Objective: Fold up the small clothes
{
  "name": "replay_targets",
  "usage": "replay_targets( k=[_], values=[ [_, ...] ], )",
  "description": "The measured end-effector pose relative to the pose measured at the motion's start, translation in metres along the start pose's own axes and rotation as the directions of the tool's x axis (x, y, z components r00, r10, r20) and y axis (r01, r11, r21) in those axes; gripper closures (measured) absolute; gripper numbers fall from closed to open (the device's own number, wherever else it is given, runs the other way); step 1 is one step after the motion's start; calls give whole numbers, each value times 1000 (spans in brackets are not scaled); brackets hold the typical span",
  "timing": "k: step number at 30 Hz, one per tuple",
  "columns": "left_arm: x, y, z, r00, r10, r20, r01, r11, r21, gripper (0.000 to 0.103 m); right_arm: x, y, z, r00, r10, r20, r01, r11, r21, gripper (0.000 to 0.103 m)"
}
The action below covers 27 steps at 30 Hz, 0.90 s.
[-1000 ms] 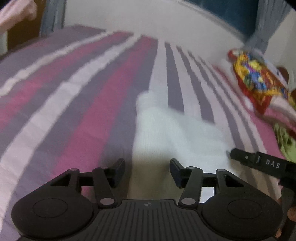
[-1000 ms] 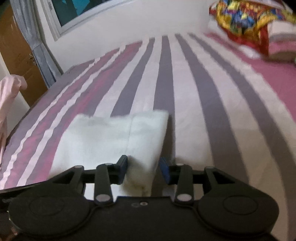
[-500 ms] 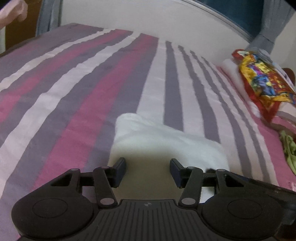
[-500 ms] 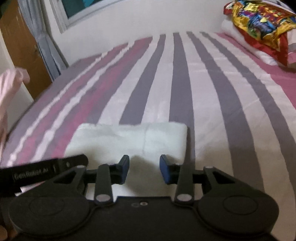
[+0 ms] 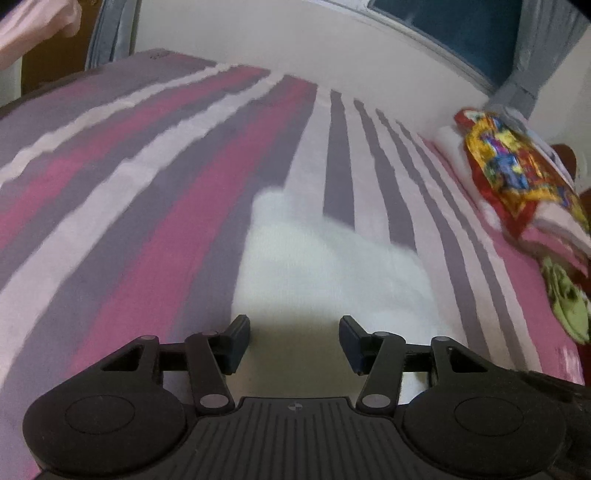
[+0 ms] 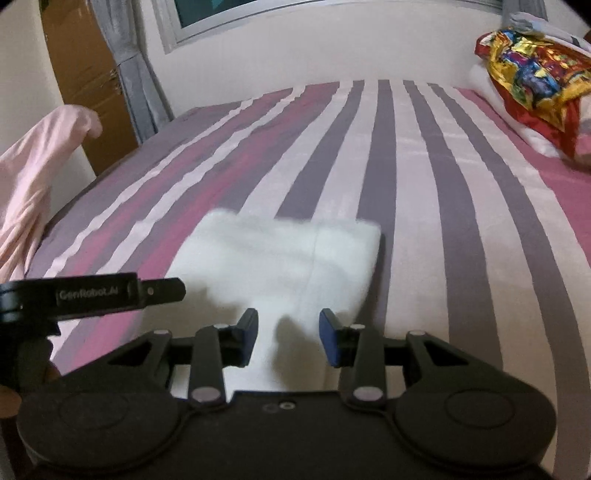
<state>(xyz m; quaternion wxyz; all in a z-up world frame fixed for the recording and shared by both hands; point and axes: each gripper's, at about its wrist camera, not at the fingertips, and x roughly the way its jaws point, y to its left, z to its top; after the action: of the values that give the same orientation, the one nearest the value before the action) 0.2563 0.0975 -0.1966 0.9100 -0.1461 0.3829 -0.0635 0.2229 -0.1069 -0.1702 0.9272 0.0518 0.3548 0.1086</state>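
A: Where's the garment?

B: White folded cloth (image 6: 280, 254), fuzzy-looking, flat on the striped bedsheet (image 6: 424, 206), toward the near edge of the bed, roughly mid-width. Rectangular; a seam or fold line runs front to back near its right side. Blurred, can't tell what garment it is.

A: Grippers?

B: Right gripper (image 6: 288, 338) hovers over the cloth's near edge, jaws part-open, nothing pinched. Left gripper (image 5: 294, 343) also over the near part of the cloth, jaws wider, gap empty. In the right wrist view the left tool's side bar comes in from the left, tip at the cloth's left edge; contact unclear.

A: Room to move?

B: Plenty. Sheet bare beyond the cloth to the far edge of the bed, bare to the right of it too. Left edge of the bed is near the cloth's left side.

A: Clutter?

B: Far right corner: white pillow (image 6: 517, 122) with a red-and-yellow printed cloth (image 6: 532, 70) on it, well apart from the white cloth. Green fabric (image 5: 565, 299) at the right edge in the left wrist view. Pink garment (image 6: 33, 173) hanging off the left side of the bed.

A: Surroundings?

B: White wall (image 6: 295, 59) behind the far edge, window (image 6: 229, 11) above, grey curtain (image 6: 129, 66), brown door (image 6: 85, 74) at left.
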Motion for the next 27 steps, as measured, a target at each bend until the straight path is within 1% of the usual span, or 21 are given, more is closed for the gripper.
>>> replay_targets(
  k=[4, 6, 8, 10, 12, 14, 17, 19, 20, 21, 22, 23, 24, 25, 27],
  values=[
    [-12, -7, -30, 1000, 30, -8, -29, 998, 63, 50, -20, 10, -32, 1000, 8, -17, -8, 1000, 9, 66],
    [-11, -6, -39, 997, 61, -37, -59, 997, 56, 50, -25, 14, -45, 1000, 3, -29, -3, 1000, 4, 66],
    [-10, -6, -44, 995, 88, -52, -84, 994, 65, 50, -21, 17, -56, 998, -35, -61, 33, 999, -25, 68],
    [-15, -7, -44, 992, 106, -63, -101, 992, 73, 50, -11, 16, -65, 989, -88, -121, 83, 995, -47, 66],
    [-25, -9, -43, 992, 105, -64, -100, 992, 72, 50, -16, 13, -65, 989, -89, -117, 87, 996, -23, 67],
    [-37, -13, -43, 992, 119, -48, -114, 990, 88, 50, -30, 14, -61, 993, -82, -88, 82, 997, -10, 67],
    [-55, -20, -44, 992, 119, -29, -116, 988, 101, 50, -53, 15, -57, 997, -69, -43, 70, 998, 9, 64],
    [-66, -27, -46, 992, 120, -33, -115, 987, 115, 50, -66, 14, -56, 998, -57, -24, 57, 998, 26, 58],
    [-71, -29, -46, 992, 120, -35, -115, 986, 124, 43, -72, 13, -57, 999, -51, -19, 52, 998, 33, 56],
    [-76, -33, -47, 992, 123, -33, -117, 984, 136, 25, -76, 12, -57, 999, -46, -19, 46, 998, 38, 51],
    [-83, -37, -48, 992, 128, -20, -124, 981, 149, 17, -82, 12, -58, 999, -38, -14, 39, 998, 45, 48],
    [-93, -41, -50, 991, 133, 9, -133, 977, 165, 12, -88, 13, -59, 999, -35, -8, 35, 998, 49, 47],
    [-103, -45, -52, 990, 132, 41, -138, 973, 187, 12, -93, 13, -61, 999, -34, -4, 34, 998, 49, 45],
    [-110, -49, -53, 990, 130, 56, -139, 969, 206, 12, -98, 14, -61, 999, -34, 2, 34, 998, 50, 43],
    [-124, -54, -53, 991, 123, 60, -134, 965, 227, 11, -111, 15, -64, 999, -41, 22, 39, 998, 55, 38]
  ],
)
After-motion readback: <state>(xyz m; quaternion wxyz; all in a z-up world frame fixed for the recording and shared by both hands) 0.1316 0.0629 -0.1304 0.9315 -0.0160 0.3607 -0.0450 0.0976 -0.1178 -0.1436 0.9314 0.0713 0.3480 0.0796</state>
